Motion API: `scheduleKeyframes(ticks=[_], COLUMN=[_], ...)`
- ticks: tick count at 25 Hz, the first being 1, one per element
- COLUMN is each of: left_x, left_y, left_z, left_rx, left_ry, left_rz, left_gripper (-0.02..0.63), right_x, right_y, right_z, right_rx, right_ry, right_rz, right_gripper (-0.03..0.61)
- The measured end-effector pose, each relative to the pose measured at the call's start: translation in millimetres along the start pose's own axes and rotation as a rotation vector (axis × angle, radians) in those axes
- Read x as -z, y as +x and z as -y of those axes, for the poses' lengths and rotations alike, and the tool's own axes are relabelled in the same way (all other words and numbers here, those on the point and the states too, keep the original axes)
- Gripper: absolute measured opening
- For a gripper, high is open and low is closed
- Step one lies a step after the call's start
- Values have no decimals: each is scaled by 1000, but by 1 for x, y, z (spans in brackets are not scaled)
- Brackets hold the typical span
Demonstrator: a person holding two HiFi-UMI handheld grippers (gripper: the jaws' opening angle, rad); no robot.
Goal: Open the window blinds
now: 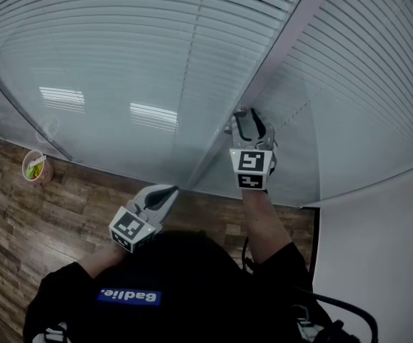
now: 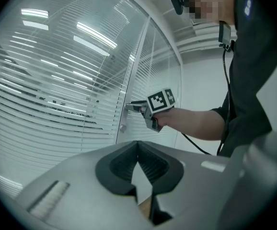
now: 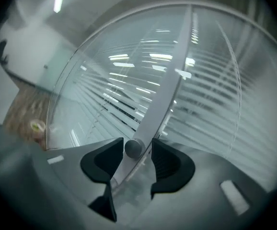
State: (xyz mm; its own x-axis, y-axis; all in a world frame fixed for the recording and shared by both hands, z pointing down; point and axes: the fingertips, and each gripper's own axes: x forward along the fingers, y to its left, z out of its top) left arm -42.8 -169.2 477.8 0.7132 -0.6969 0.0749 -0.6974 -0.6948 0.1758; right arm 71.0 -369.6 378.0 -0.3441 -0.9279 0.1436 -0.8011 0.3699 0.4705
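Right tool (image 1: 248, 121) is up at the grey frame post (image 1: 281, 52) between the two glass panes, pointing roughly level. Jaws apart, with the small round knob (image 3: 133, 149) on the post sitting between them; left pad is at the knob, gap on the other side, so no clamp

Left tool (image 1: 162, 197) is lower and nearer the body, jaws together, nothing in them, clear of the glass

Blinds (image 1: 121, 48) sit behind the glass on both sides of the post, slats down across the full panes

Small cup (image 1: 36, 167) on the wood floor (image 1: 21, 220) by the glass, well off to the left
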Motion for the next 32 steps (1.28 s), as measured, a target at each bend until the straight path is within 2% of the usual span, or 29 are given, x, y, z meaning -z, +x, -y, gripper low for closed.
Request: scheduleKeyframes(ticks=[3, 6, 9, 12, 15, 19, 32], left_x=[1, 2, 3, 2, 2, 3, 6], left_y=[1, 3, 3, 3, 2, 1, 1], left_z=[0, 1, 1, 2, 3, 1, -1], left_rx=[0, 0, 1, 1, 0, -5, -11], left_ry=[-3, -3, -3, -2, -2, -1, -5], left_rz=[-2, -4, -7, -9, -10, -13, -15], left_gripper=[0, 0, 0, 0, 0, 0, 0], right_x=[-2, 3, 10, 13, 12, 10, 11], right_y=[0, 3, 6, 7, 7, 7, 8], right_z=[-8, -12, -15, -20, -19, -19, -12], right_rx=[40, 70, 83, 77, 92, 100, 82], right_ry=[-383, -645, -810, -881, -892, -849, -365], right_rz=[-23, -63, -97, -111, -110, -98, -50], right_gripper=[183, 179, 176, 173, 129, 127, 126])
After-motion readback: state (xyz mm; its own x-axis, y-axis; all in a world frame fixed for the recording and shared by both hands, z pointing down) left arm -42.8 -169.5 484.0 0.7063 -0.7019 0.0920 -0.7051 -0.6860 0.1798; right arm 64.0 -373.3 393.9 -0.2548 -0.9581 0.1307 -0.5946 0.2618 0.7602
